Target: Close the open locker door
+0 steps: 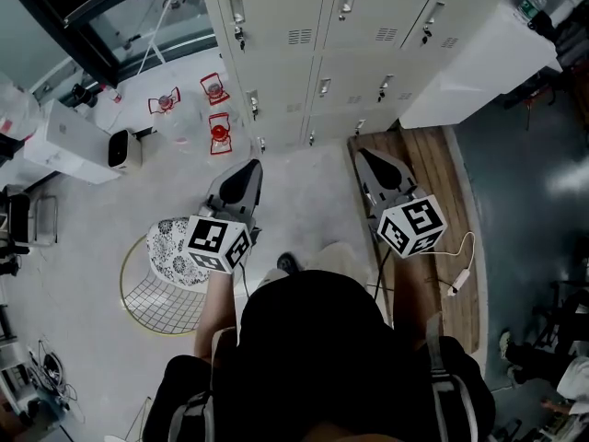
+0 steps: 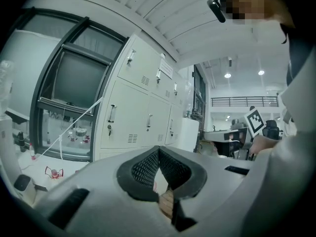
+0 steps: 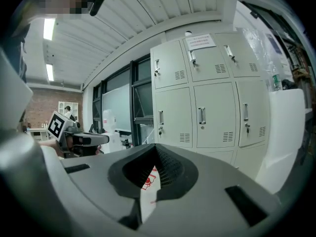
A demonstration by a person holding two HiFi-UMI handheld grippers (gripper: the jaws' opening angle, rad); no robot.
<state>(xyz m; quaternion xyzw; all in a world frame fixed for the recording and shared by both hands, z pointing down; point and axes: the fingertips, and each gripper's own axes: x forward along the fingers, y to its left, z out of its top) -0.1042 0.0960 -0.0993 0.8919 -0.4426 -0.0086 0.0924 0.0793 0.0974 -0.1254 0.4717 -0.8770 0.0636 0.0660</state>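
Observation:
A bank of pale grey lockers (image 1: 313,26) fills the top of the head view, and every door visible there lies flush with its frame. The same lockers (image 2: 143,107) stand ahead in the left gripper view, and the lockers (image 3: 207,107) fill the middle of the right gripper view, doors flat, handles and keys showing. My left gripper (image 1: 250,167) and right gripper (image 1: 364,155) hover side by side over the floor, a short way in front of the lockers. Both point at the lockers and touch nothing. The left gripper (image 2: 158,151) and the right gripper (image 3: 157,147) are each shut with nothing between the pads.
A white cabinet (image 1: 479,53) stands against the lockers at the right, above a wooden floor strip (image 1: 433,210). Red stands (image 1: 219,134) sit on the floor at the left, near a white box (image 1: 74,141). A round wire basket (image 1: 147,293) lies beside my left leg.

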